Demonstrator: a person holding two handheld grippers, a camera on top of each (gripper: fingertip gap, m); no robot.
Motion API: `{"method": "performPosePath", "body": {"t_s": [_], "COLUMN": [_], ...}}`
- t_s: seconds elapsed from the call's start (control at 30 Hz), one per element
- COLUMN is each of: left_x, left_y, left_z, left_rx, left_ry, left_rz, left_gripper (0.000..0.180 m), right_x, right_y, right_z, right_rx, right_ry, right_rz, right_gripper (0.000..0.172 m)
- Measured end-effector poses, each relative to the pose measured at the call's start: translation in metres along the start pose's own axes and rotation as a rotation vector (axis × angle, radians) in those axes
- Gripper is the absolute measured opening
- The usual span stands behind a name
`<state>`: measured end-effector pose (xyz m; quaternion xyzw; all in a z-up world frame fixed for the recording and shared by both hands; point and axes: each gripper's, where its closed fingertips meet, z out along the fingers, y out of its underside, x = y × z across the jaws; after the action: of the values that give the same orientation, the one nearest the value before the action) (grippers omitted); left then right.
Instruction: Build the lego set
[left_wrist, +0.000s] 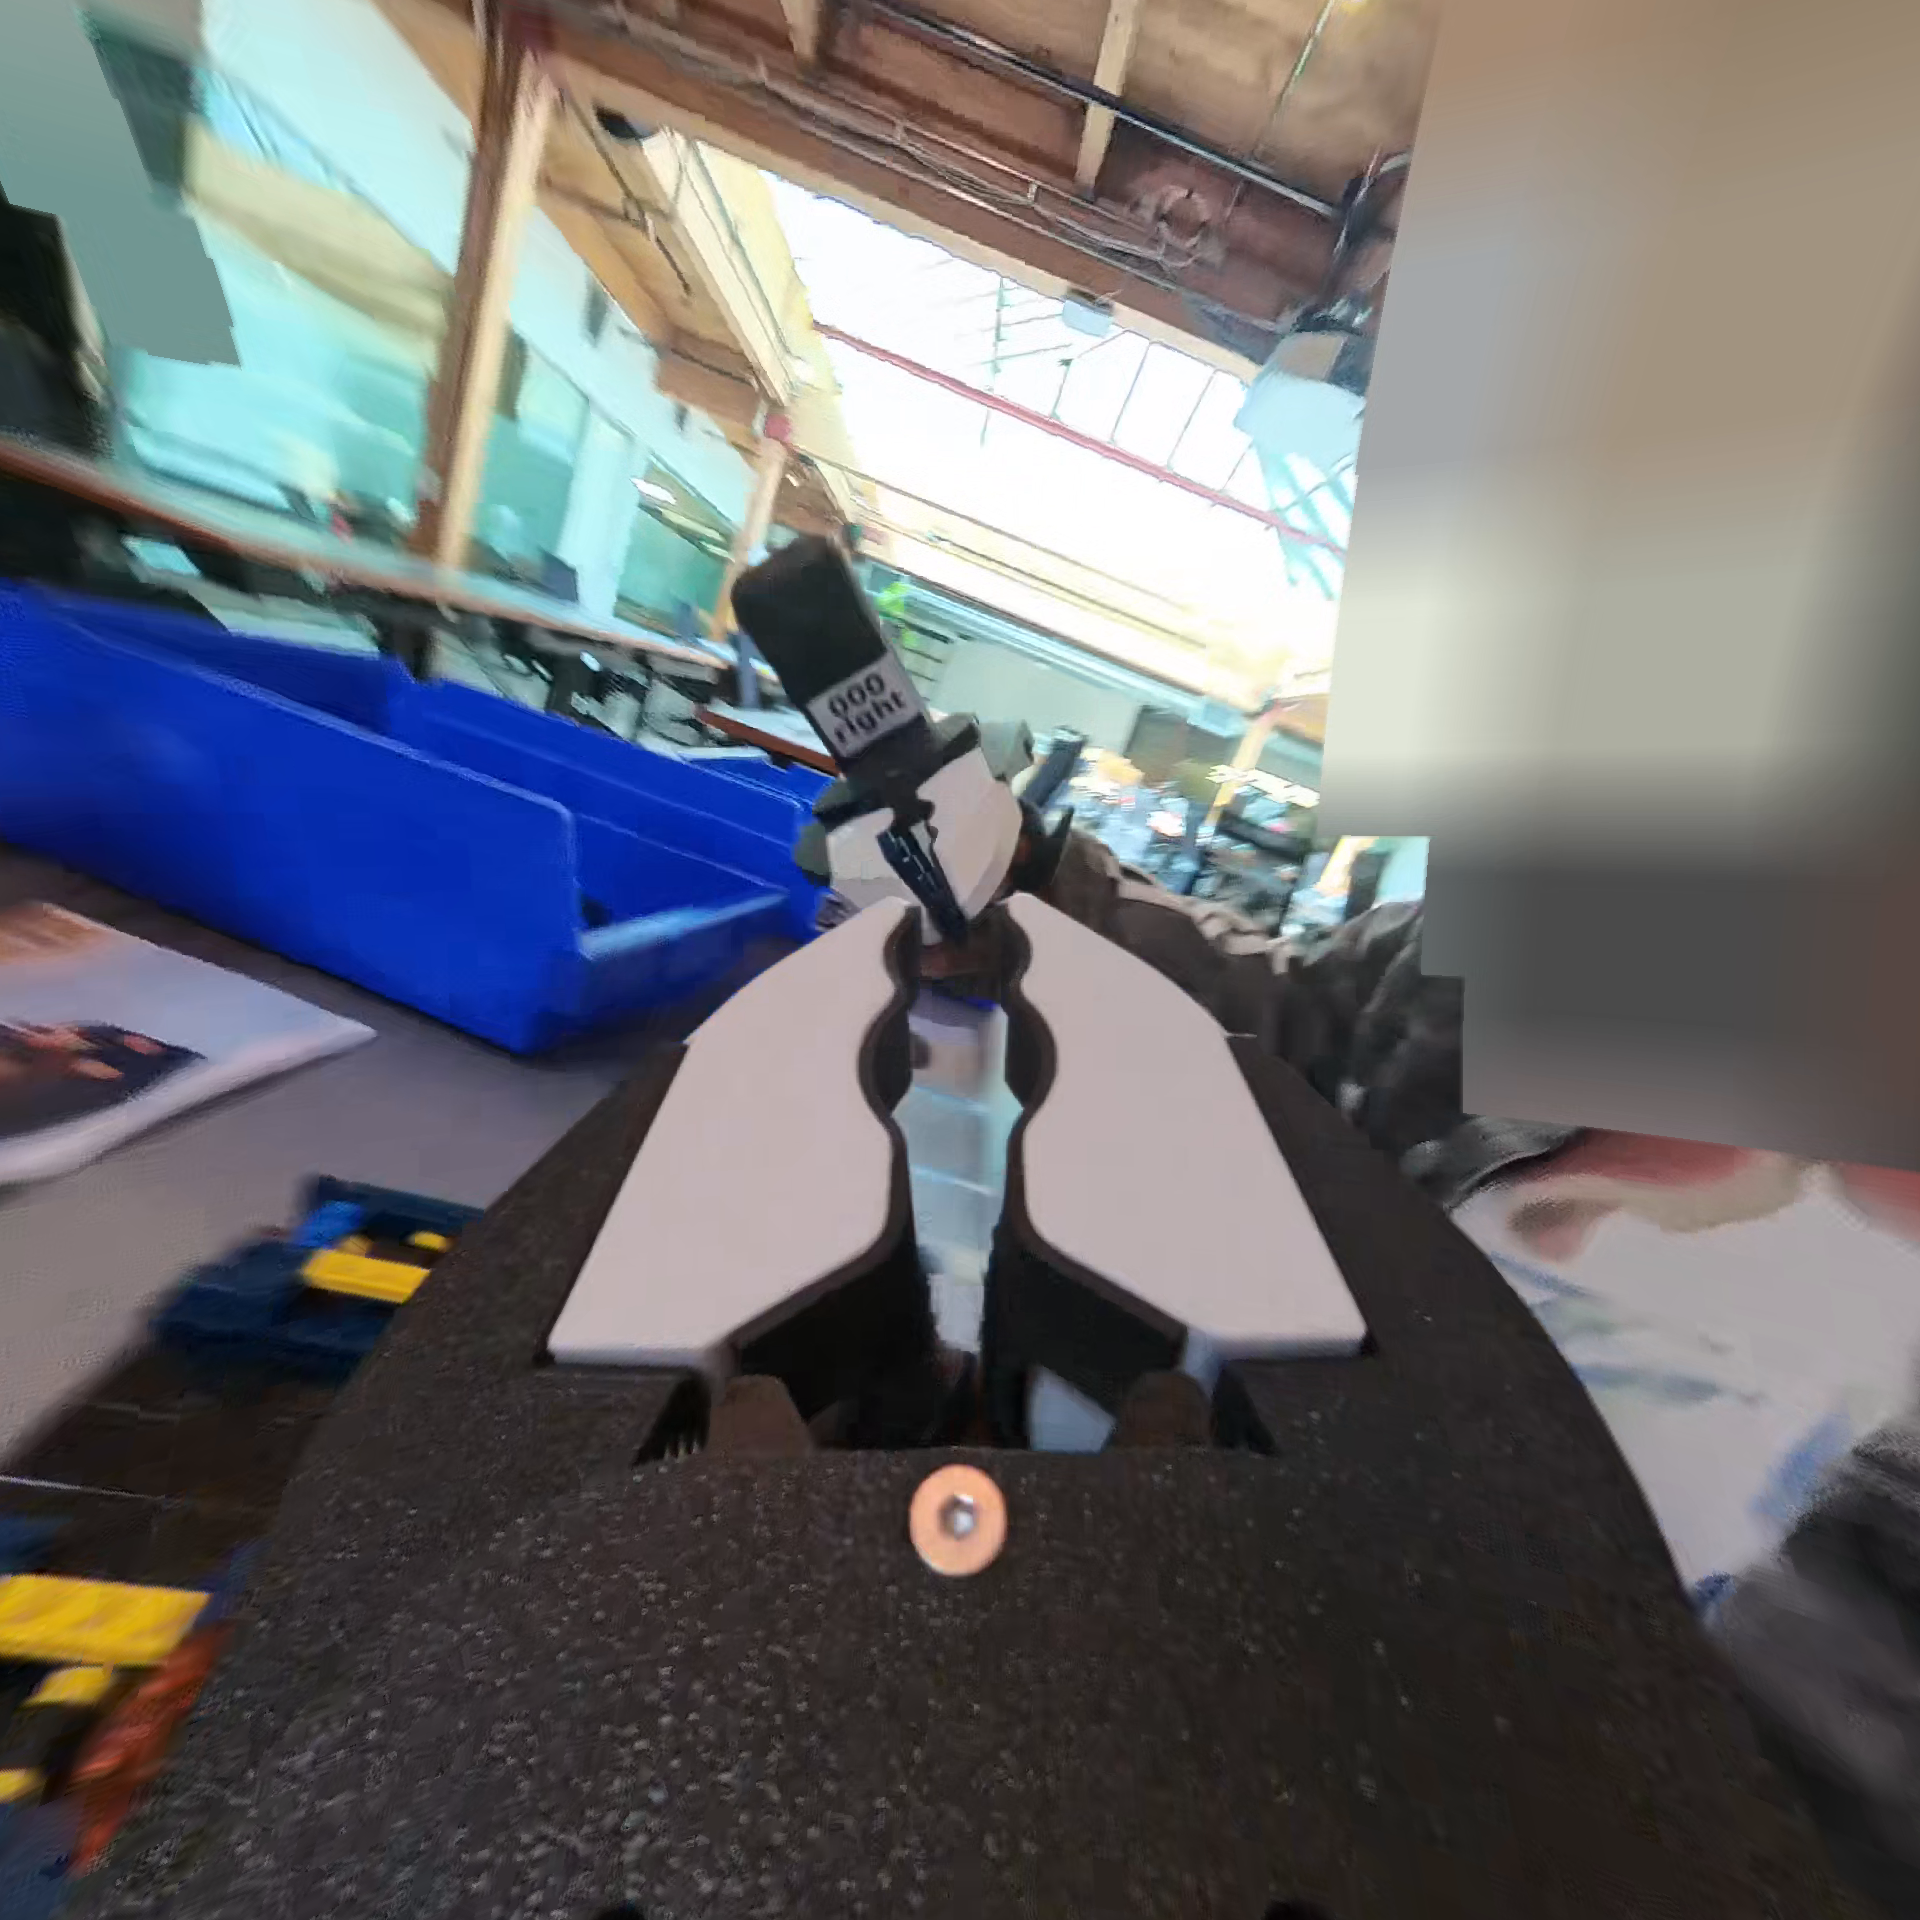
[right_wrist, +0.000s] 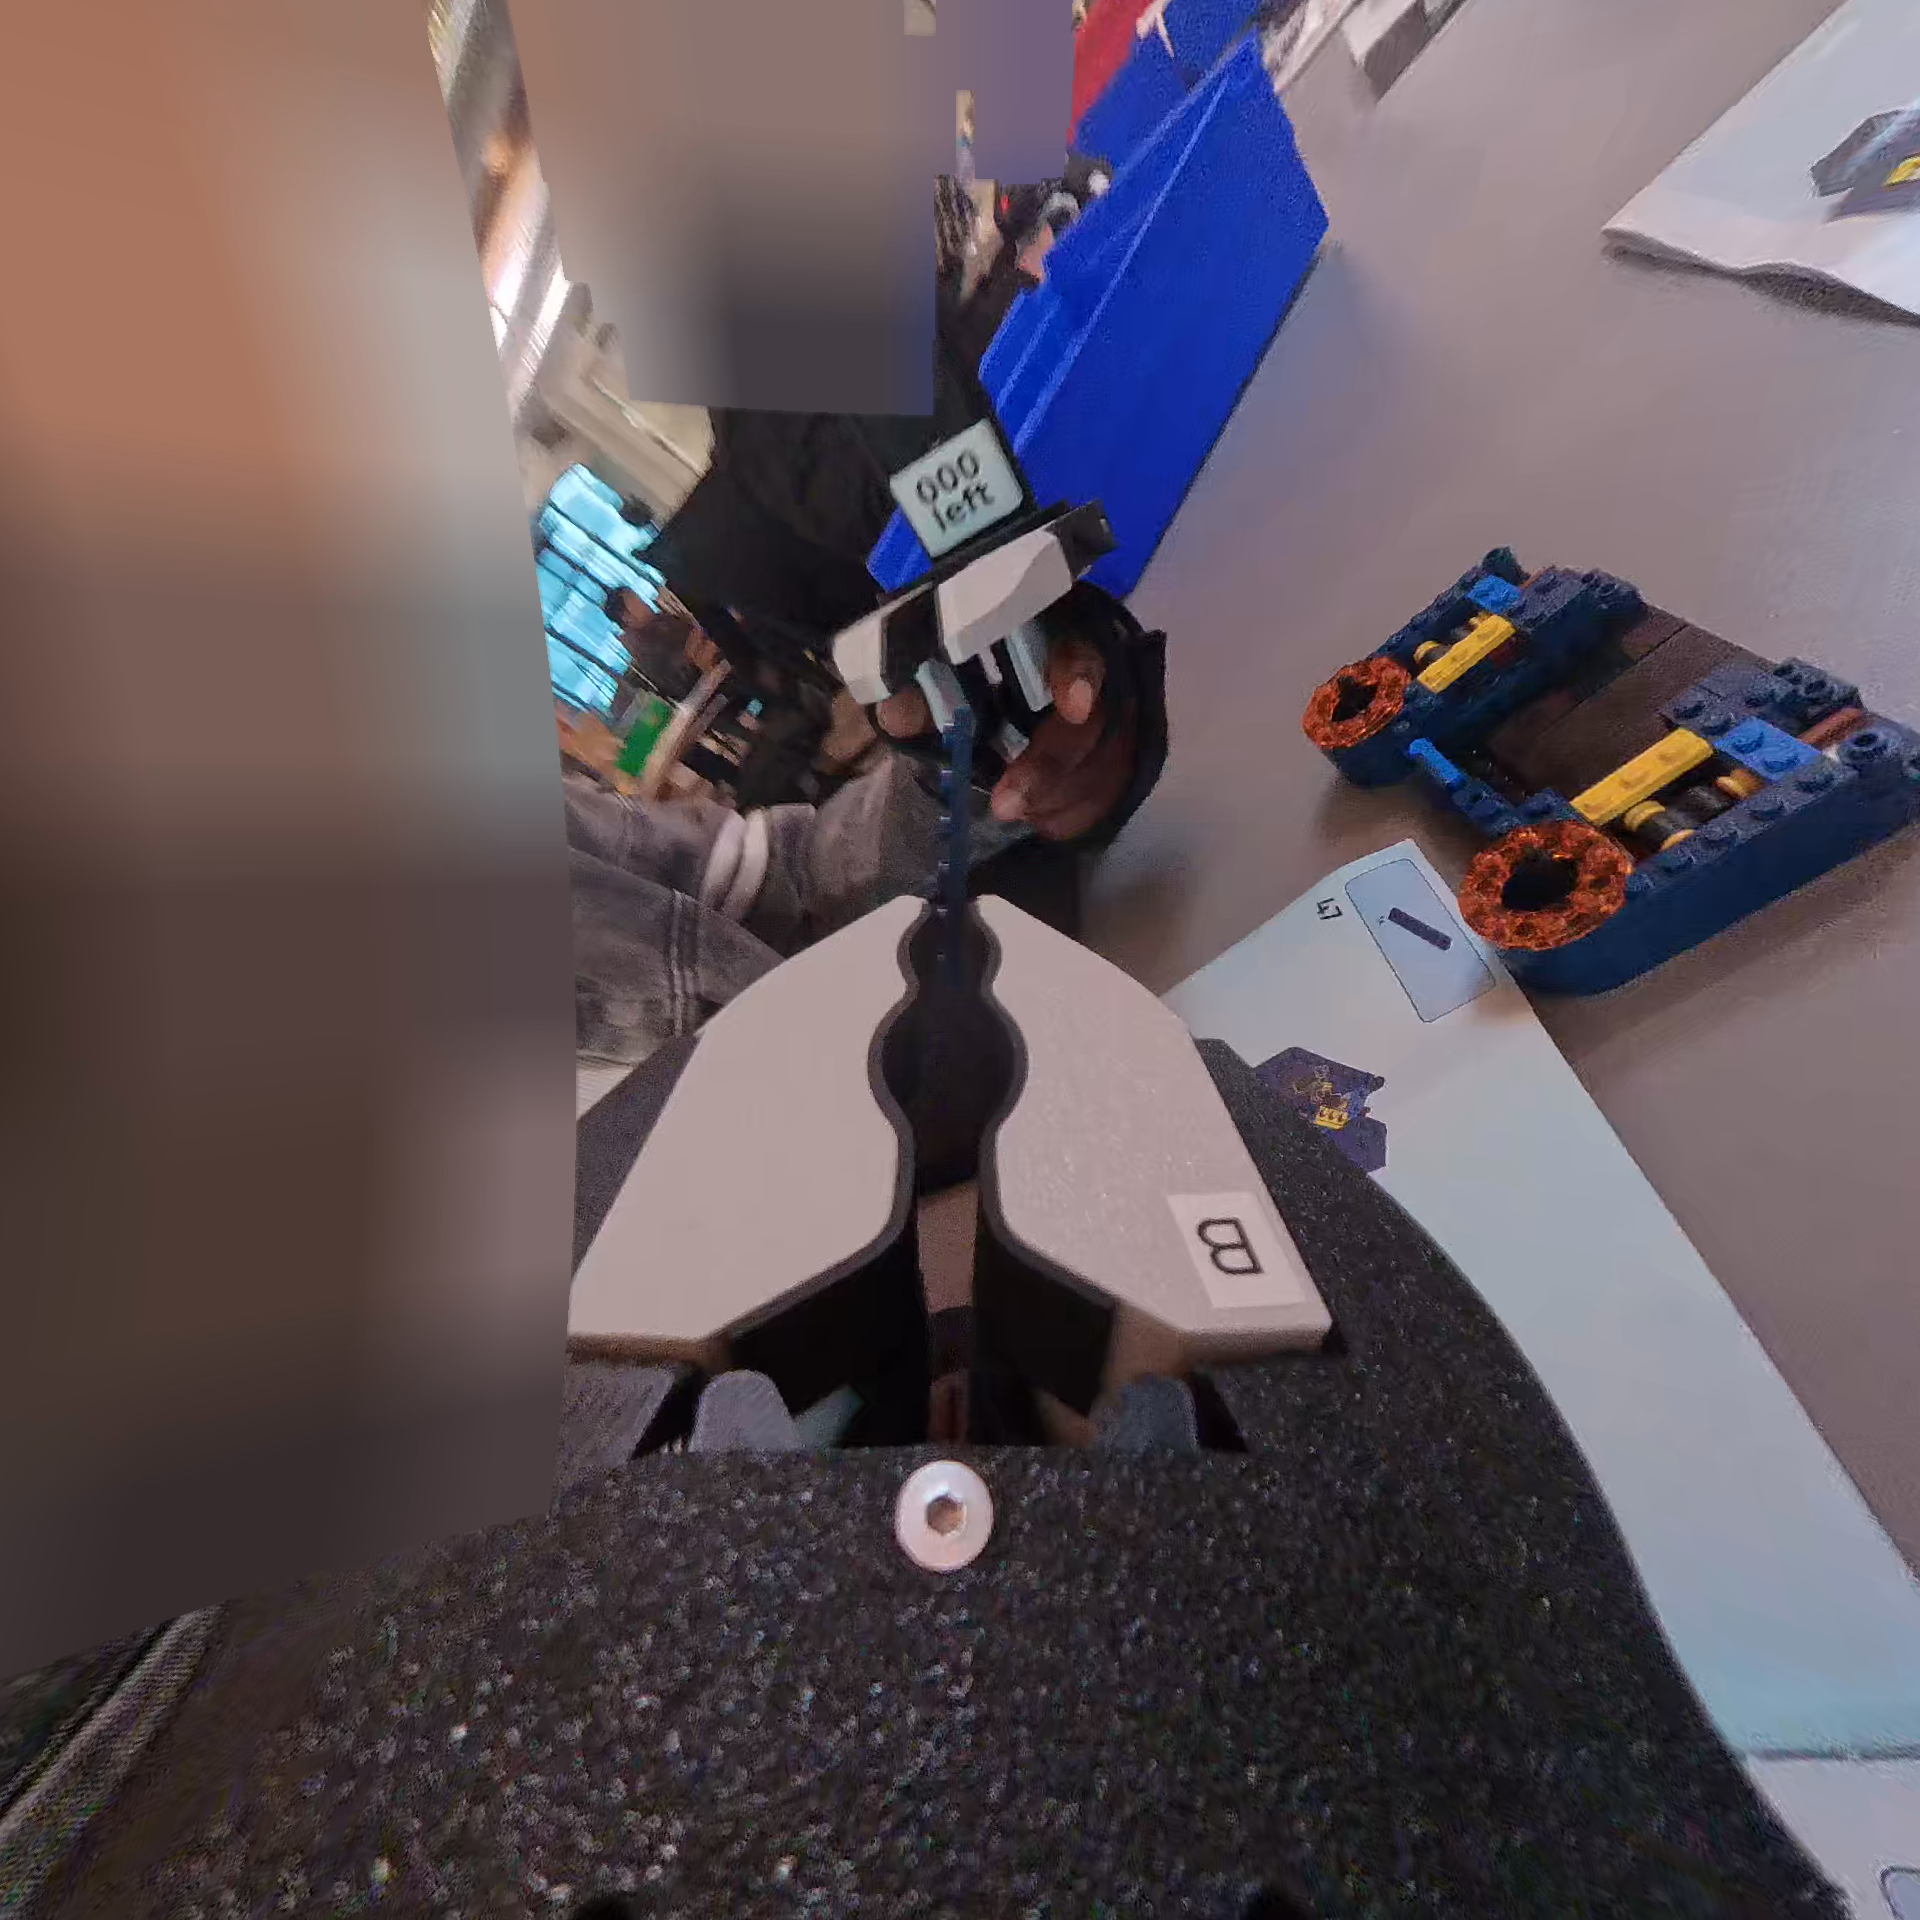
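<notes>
Spanning gap between both grippers: thin dark-blue studded strip (right_wrist: 958, 821), held in air above grey table (right_wrist: 1455, 436).

- Right gripper (right_wrist: 951, 914): fingers closed on near end of strip.
- Left gripper (left_wrist: 961, 925): narrow gap at tips; strip's far end sits there, pad contact unclear in blur.
- Strip long axis: runs straight gripper to gripper, thin edge toward right camera.
- Progress: strip not on blue-and-yellow brick car (right_wrist: 1621, 769); car well apart, beside open booklet (right_wrist: 1455, 1091). Blue bin (left_wrist: 312, 790) behind.

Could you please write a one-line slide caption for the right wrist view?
Right gripper pinches one end of a dark blue studded strip reaching to the left gripper, beside a brick car.
</notes>
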<state>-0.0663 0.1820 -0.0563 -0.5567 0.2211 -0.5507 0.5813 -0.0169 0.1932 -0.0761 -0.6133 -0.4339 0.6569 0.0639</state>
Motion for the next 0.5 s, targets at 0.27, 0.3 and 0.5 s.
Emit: {"method": "performPosePath", "body": {"t_s": [0.27, 0.3, 0.5], "left_x": [0.002, 0.001, -0.012], "left_y": [0.016, 0.018, 0.014], "left_z": [0.009, 0.01, 0.004], "left_rx": [-0.074, -0.086, -0.06], "left_ry": [0.021, 0.007, -0.088], "left_rz": [-0.216, -0.21, -0.208], "left_gripper": [0.017, 0.017, 0.004], "right_x": [0.001, 0.001, 0.015], "right_y": [0.011, 0.013, -0.001], "right_z": [0.026, 0.029, 0.031], "right_rx": [-0.184, -0.202, -0.164], "right_ry": [0.16, 0.161, 0.296], "right_rz": [-0.196, -0.203, -0.391], "right_gripper": [0.004, 0.004, 0.011]}}
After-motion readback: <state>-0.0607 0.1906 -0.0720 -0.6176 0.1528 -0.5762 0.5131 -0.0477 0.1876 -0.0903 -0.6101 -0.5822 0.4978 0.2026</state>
